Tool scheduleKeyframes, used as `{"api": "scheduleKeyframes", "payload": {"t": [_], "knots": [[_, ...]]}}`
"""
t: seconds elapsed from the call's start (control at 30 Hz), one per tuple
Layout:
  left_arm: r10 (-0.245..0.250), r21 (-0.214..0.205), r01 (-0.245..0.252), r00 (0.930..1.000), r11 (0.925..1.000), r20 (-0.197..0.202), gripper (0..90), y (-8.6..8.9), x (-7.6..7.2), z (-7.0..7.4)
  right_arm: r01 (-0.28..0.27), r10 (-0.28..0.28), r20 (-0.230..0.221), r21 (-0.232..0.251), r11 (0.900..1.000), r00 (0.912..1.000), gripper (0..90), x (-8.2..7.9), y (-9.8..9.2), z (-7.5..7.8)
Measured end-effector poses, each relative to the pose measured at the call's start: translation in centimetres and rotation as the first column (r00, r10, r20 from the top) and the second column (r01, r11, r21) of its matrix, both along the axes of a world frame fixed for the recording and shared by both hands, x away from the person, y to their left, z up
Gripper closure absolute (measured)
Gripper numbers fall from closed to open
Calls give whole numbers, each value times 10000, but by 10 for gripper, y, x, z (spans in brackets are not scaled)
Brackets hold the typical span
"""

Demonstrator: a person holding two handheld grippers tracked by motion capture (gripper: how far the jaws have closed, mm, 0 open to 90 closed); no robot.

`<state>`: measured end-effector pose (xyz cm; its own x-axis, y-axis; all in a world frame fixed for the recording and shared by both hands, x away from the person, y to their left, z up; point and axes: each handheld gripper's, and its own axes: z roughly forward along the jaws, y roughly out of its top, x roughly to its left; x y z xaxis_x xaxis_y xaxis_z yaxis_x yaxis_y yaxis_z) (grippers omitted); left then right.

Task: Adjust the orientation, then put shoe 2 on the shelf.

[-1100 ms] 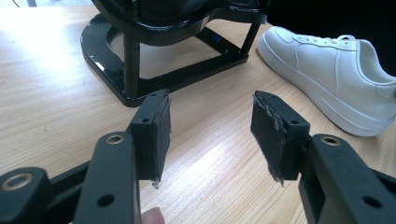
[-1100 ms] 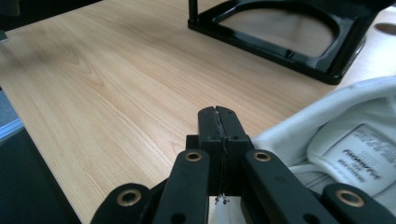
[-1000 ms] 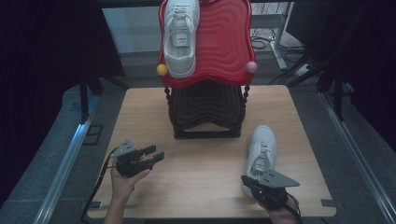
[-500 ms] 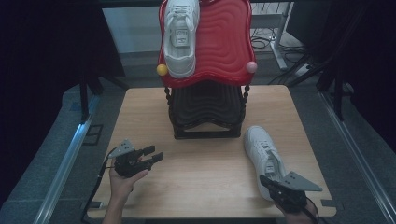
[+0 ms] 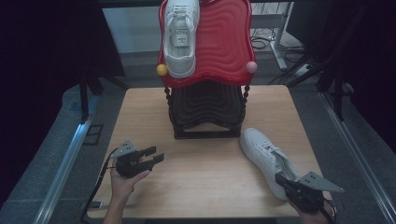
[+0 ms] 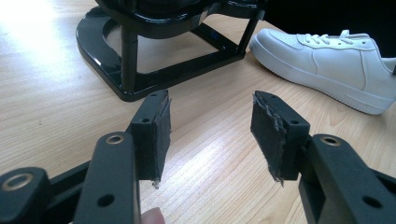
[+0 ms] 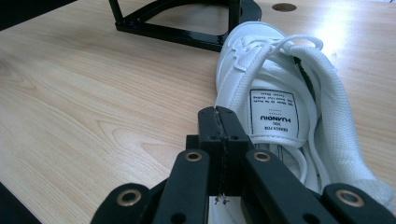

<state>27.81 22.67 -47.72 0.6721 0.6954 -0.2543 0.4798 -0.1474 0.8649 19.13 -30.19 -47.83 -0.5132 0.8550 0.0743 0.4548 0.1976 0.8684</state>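
While our left gripper (image 6: 210, 135) hovered with jaws apart over the light wooden table (image 5: 205, 172), our right gripper (image 7: 219, 135) was pinched closed — empty — at the white lace-up sneaker's (image 5: 266, 156) heel.

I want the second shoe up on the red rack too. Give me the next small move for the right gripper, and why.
Probably lift the shoe off the table. The right gripper looks shut on its heel collar, the jaws pressed together, and the shoe lies flat beside the black stand. The red rack has bare space to the right of the first shoe. The left gripper is open, holding nothing.
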Motion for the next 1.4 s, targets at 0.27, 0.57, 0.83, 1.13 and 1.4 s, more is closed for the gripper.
{"api": "scheduleKeyframes", "payload": {"t": [0.27,0.57,0.83,1.13,1.4], "knots": [[-27,43,27,10000,10000,-49,480,-2,0,-1,-568,556,269,449,9974,9981,899,1,4,4],[-109,106,111,9998,9999,-186,480,-6,1,-5,-607,557,772,642,9961,9955,899,10,0,21],[-93,106,96,9997,9999,-231,479,-6,-1,-5,-802,730,875,810,9935,9935,895,34,-11,32],[9,56,-8,9998,10000,-181,479,-2,-1,-5,-242,219,421,557,9982,9989,788,64,-26,23],[-62,35,63,9996,10000,-284,479,-3,-1,-7,84,-73,-161,727,9973,9998,517,77,-35,10]]}}
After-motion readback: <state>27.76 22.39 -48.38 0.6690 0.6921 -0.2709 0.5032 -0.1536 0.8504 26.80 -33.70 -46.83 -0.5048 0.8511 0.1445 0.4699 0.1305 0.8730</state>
